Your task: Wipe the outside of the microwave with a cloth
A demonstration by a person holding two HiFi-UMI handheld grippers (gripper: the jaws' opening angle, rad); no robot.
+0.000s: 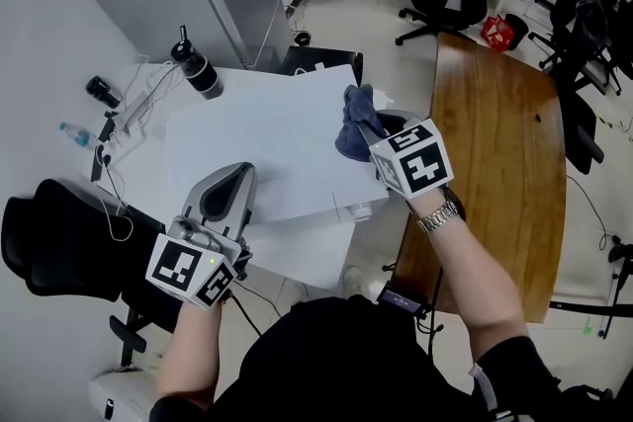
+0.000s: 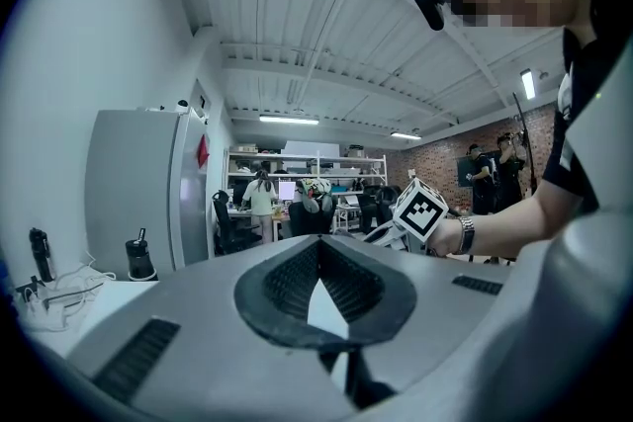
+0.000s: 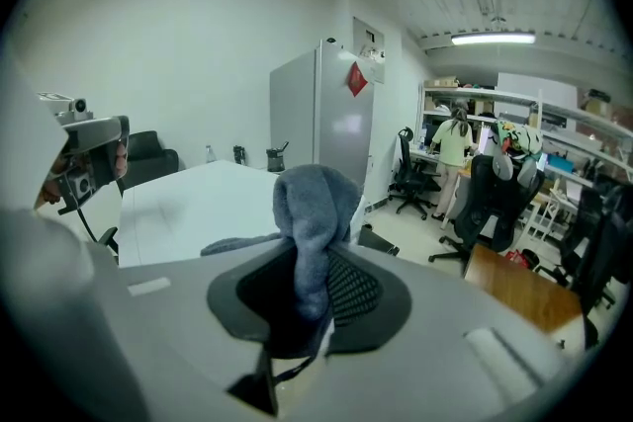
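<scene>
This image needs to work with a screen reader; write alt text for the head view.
Seen from above, the right gripper clamps a blue-grey cloth at the right edge of a white top surface; the left gripper, shut and empty, is at its near edge.

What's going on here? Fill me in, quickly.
A person is working with hand-held tongs in each hand. The right tongs are clamped on a blue-grey cloth, held at the right edge of the white top of what looks like the microwave. Whether the cloth is pressed against it cannot be told. The left tongs are shut and empty, at the near left side of that top. A black bottle stands beyond it at the back left.
</scene>
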